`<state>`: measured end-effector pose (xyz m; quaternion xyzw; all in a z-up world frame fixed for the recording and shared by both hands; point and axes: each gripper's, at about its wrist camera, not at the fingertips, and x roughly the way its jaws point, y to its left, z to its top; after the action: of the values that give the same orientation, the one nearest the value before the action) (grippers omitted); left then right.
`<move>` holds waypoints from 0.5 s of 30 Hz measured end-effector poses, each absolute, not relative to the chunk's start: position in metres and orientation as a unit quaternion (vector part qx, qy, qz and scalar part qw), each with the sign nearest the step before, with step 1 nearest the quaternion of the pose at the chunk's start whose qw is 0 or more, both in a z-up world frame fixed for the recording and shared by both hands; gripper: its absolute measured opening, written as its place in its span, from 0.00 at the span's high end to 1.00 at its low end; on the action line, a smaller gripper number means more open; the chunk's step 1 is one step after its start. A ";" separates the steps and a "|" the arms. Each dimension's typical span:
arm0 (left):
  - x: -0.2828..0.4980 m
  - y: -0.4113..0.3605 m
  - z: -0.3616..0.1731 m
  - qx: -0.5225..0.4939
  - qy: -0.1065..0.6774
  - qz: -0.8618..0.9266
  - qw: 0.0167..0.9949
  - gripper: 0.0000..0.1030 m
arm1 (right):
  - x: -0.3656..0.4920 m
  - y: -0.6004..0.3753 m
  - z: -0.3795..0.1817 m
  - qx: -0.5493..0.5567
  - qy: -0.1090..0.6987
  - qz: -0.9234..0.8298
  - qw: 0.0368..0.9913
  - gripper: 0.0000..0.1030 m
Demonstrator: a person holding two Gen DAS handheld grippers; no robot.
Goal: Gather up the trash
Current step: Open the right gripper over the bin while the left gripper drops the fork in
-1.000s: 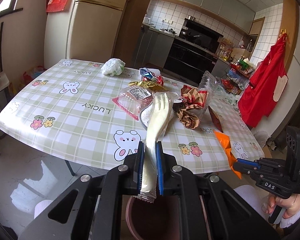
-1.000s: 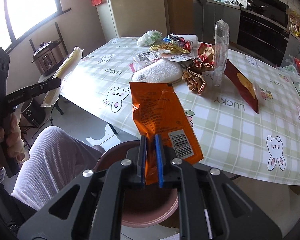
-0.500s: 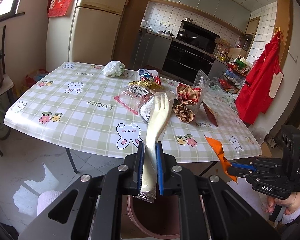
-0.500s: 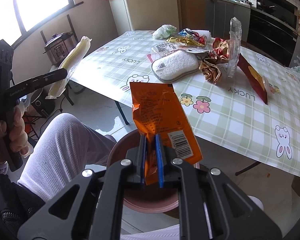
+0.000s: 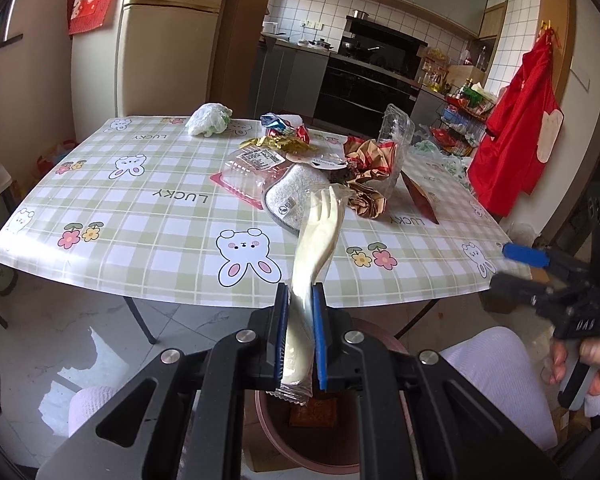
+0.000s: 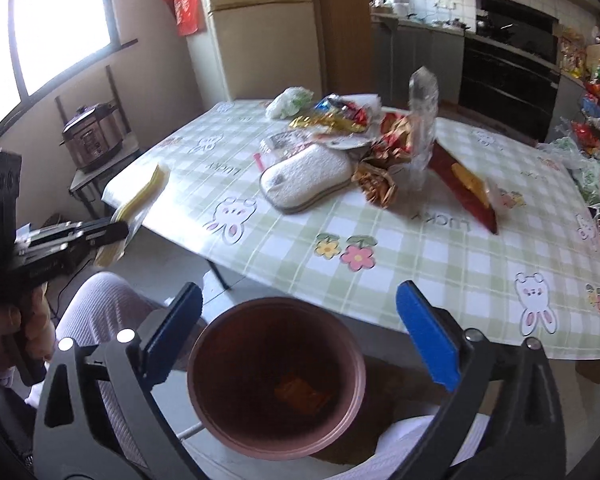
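My left gripper is shut on a wrapped plastic fork, which stands up over the brown bin. My right gripper hangs above the same bin; its jaws are opening wide, with nothing between them. An orange wrapper lies at the bin's bottom, also seen as the orange wrapper from the left wrist. On the table lie a white pad, crumpled gold-red wrappers, a clear plastic container, a dark red packet and a white bag.
The checked tablecloth hangs over the near table edge just beyond the bin. A person's legs in pale trousers flank the bin. A pressure cooker stands on a side stand at left. A red apron hangs at right.
My right gripper has opened and the orange wrapper it held has dropped into the bin. My left gripper still holds the wrapped fork and has shifted slightly over the bin.
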<state>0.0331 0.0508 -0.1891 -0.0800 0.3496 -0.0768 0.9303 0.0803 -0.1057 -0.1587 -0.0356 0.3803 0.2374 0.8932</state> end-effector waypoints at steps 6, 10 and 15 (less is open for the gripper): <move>0.039 0.030 -0.196 -0.057 0.364 -0.117 0.922 0.88 | 0.095 -0.139 -0.133 0.004 0.340 0.186 0.922 0.05; 0.042 0.014 -0.198 -0.048 0.372 -0.152 0.914 0.88 | 0.100 -0.156 -0.126 0.014 0.322 0.161 0.933 0.05; 0.045 -0.008 -0.197 -0.030 0.374 -0.184 0.909 0.88 | 0.100 -0.163 -0.130 0.005 0.318 0.137 0.938 0.05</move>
<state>0.0452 -0.0081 -0.1966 -0.0301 0.3736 -0.1835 0.9087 0.1004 -0.1630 -0.1301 0.0052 0.3177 0.1369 0.9382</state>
